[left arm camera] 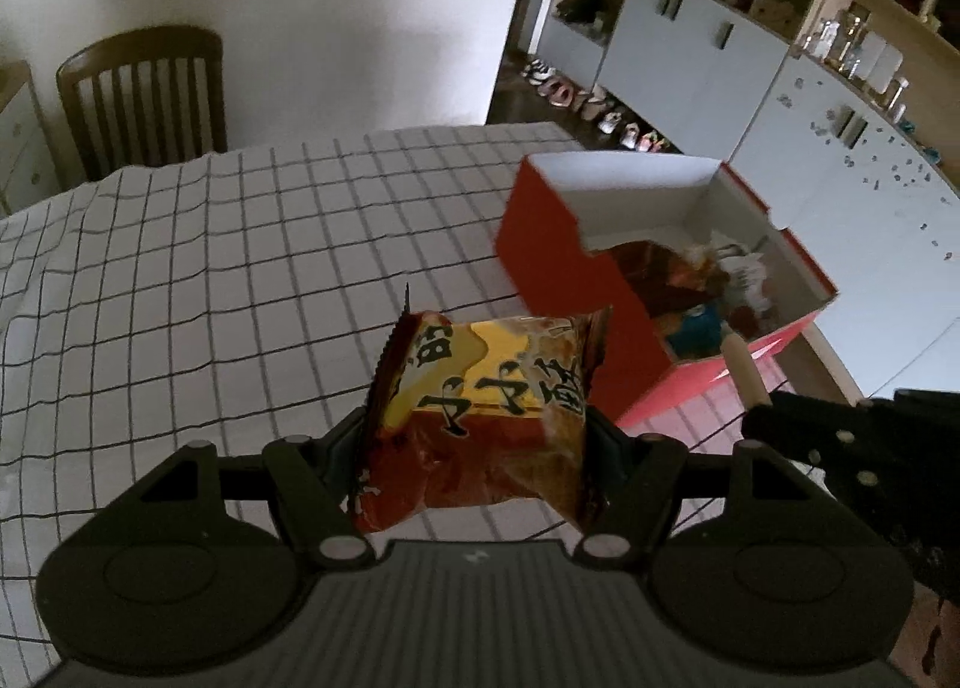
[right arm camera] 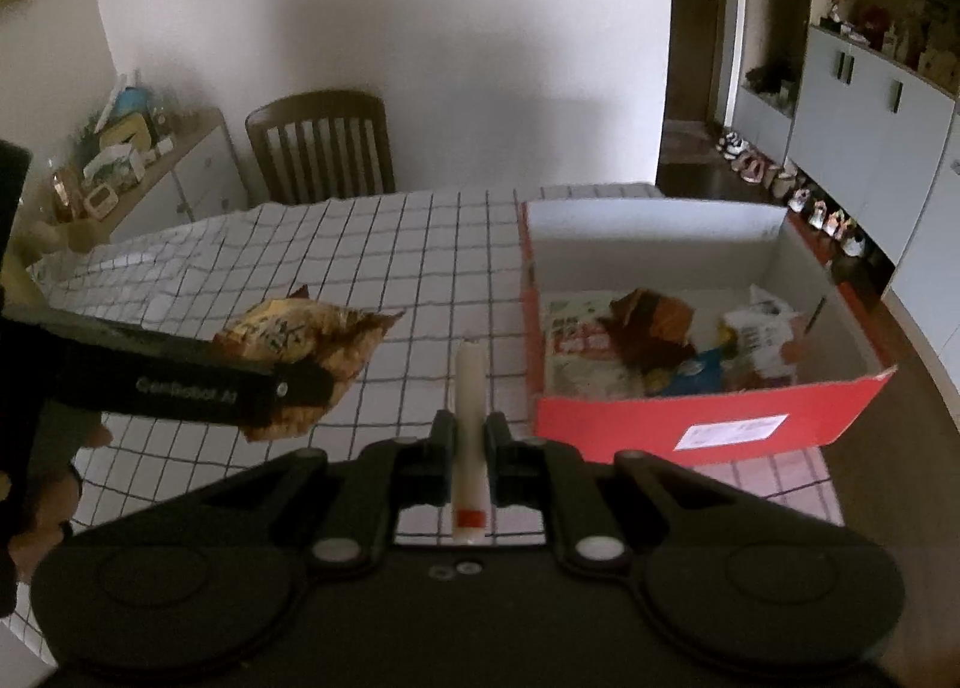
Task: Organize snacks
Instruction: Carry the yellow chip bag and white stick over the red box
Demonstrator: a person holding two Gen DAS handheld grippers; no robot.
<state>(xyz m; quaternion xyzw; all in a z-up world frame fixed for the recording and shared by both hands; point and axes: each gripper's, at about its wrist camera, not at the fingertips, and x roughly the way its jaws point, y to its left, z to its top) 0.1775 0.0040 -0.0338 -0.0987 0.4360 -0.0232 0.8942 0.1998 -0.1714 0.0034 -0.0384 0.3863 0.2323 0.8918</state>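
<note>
My left gripper (left arm camera: 477, 430) is shut on a red and yellow snack packet (left arm camera: 486, 406) and holds it above the checked tablecloth, left of the red cardboard box (left arm camera: 552, 250). The packet also shows in the right wrist view (right arm camera: 300, 340), held by the left gripper (right arm camera: 300, 382). My right gripper (right arm camera: 469, 427) is shut on a thin white sausage stick (right arm camera: 469, 418), in front of the red box (right arm camera: 720, 418). The box holds several snack packets (right arm camera: 648, 340). The stick's tip shows in the left wrist view (left arm camera: 744, 376), beside the box's near corner.
The table carries a white checked cloth (right arm camera: 360, 244). A wooden chair (right arm camera: 324, 145) stands behind the table. A sideboard with clutter (right arm camera: 138, 160) is at the left. White cabinets (left arm camera: 690, 40) and shoes on the floor (left arm camera: 576, 100) are at the right.
</note>
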